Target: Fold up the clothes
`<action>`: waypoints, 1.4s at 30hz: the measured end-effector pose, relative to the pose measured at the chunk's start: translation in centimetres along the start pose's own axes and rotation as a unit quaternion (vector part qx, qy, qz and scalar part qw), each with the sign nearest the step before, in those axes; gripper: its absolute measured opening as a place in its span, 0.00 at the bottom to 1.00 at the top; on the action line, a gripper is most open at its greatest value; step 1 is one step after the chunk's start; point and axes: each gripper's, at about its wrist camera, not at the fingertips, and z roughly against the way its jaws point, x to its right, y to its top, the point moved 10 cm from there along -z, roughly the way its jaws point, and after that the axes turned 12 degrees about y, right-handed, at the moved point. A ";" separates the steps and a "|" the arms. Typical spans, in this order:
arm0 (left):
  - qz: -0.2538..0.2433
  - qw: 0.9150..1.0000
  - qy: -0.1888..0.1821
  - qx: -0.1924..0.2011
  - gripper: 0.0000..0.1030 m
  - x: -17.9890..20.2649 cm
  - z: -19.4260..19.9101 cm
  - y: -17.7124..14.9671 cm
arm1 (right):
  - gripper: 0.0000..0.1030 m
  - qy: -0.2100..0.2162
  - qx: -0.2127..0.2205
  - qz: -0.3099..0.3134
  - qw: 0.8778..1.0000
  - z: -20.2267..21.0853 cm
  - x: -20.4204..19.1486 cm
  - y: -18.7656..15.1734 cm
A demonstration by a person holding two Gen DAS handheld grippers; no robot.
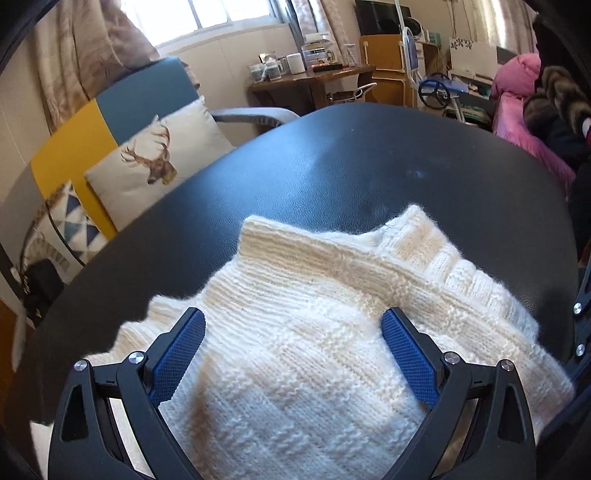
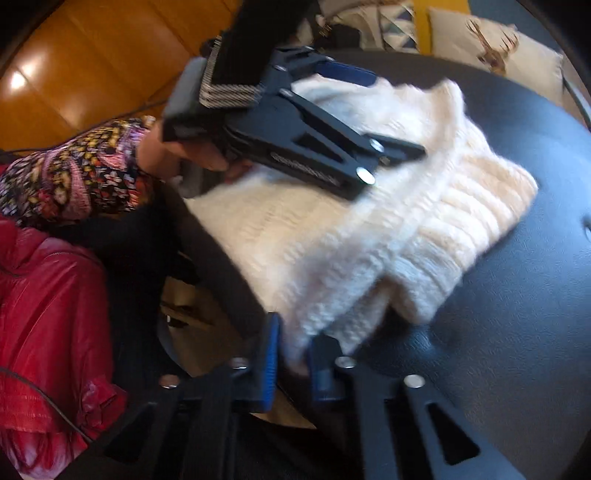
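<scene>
No brand, label or writing can be read anywhere in either view. The cream knitted sweater lies folded on the dark round counter, its ribbed edge toward the far side. The left tool hangs over the knit with its 2 blue-padded fingers spread wide apart, gripping nothing. Only the right wrist view shows the right tool, blurred by motion, its blue pads drawn close together with a near corner of the sweater pinched between them at the counter's edge. That view also shows the left tool from outside, resting above the sweater, held by a hand coming out of a patterned sleeve, with a red jacket below and a glossy wooden floor beyond. The left wrist view alone shows the room: a cushion with a deer print on a blue and yellow seat, a window with curtains, a wooden desk crowded with jars, and a pink garment at the right.
</scene>
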 end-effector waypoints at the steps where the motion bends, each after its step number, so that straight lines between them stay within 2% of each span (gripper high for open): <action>1: 0.009 1.000 -0.011 -0.006 0.95 0.0 -0.2 -0.2 | 0.10 -0.009 -0.012 0.006 1.000 -0.1 -0.2 -0.2; 4: 0.022 0.999 -0.026 -0.018 0.96 0.1 -0.6 -0.6 | 0.08 -0.044 -0.058 0.038 0.997 0.0 -0.6 -1.6; 8: 0.022 0.999 -0.016 -0.020 0.99 0.2 -0.6 -0.7 | 0.08 -0.057 -0.040 0.026 0.997 0.2 -0.6 -1.8; 9: 0.021 0.999 -0.014 -0.020 0.99 0.2 -0.6 -0.7 | 0.10 -0.062 -0.032 0.022 0.997 0.4 -0.8 -1.7; 11: 0.026 0.999 -0.010 -0.017 0.99 0.0 -0.4 -0.6 | 0.21 -0.102 0.001 0.033 0.994 1.8 -1.3 -1.0; 13: 0.043 0.999 -0.002 -0.005 0.99 -0.8 0.5 -0.2 | 0.21 -0.143 0.070 0.011 0.987 3.9 -1.3 0.8; 16: 0.076 0.997 0.021 0.023 0.99 -3.2 2.7 0.1 | 0.22 -0.218 0.159 -0.025 0.963 6.2 -0.5 3.8; 18: 0.091 0.994 0.050 0.037 0.99 -5.2 4.1 -0.4 | 0.22 -0.255 0.178 -0.041 0.950 5.7 0.6 5.9; 22: 0.133 0.985 0.101 0.044 0.99 -9.7 6.2 -2.9 | 0.22 -0.251 0.179 -0.060 0.949 1.9 2.5 10.4; 24: 0.156 0.981 0.115 0.024 0.99 -11.5 6.2 -5.0 | 0.22 -0.254 0.162 -0.064 0.951 -0.1 2.9 11.7; 26: 0.169 0.977 0.132 -0.003 0.99 -12.8 5.8 -7.3 | 0.23 -0.281 0.147 -0.058 0.947 -1.6 3.2 11.7; 28: 0.179 0.973 0.145 -0.030 0.99 -13.8 5.1 -9.6 | 0.27 -0.328 0.129 -0.064 0.934 -1.1 3.9 10.7; 30: 0.193 0.969 0.145 -0.054 0.99 -14.3 4.1 -11.9 | 0.28 -0.362 0.122 -0.099 0.919 0.1 5.4 9.5; 31: 0.212 0.967 0.133 -0.054 0.99 -14.5 3.8 -12.5 | 0.28 -0.376 0.120 -0.119 0.911 0.6 6.4 8.8; 33: 0.234 0.963 0.123 -0.049 0.99 -15.0 4.0 -12.4 | 0.28 -0.367 0.144 -0.126 0.910 0.9 5.8 7.9; 35: 0.231 0.964 0.125 -0.046 0.99 -15.0 4.3 -12.2 | 0.28 -0.376 0.134 -0.119 0.909 1.2 4.9 8.5; 38: 0.233 0.963 0.131 -0.034 0.99 -15.1 5.2 -11.9 | 0.28 -0.359 0.187 -0.108 0.908 2.8 2.2 10.8; 40: 0.238 0.961 0.137 -0.025 0.99 -15.6 6.0 -12.1 | 0.30 -0.323 0.236 -0.089 0.912 3.2 -0.3 13.4; 42: 0.239 0.960 0.145 -0.024 0.99 -16.3 6.8 -13.0 | 0.30 -0.302 0.228 -0.070 0.923 1.4 -1.5 16.1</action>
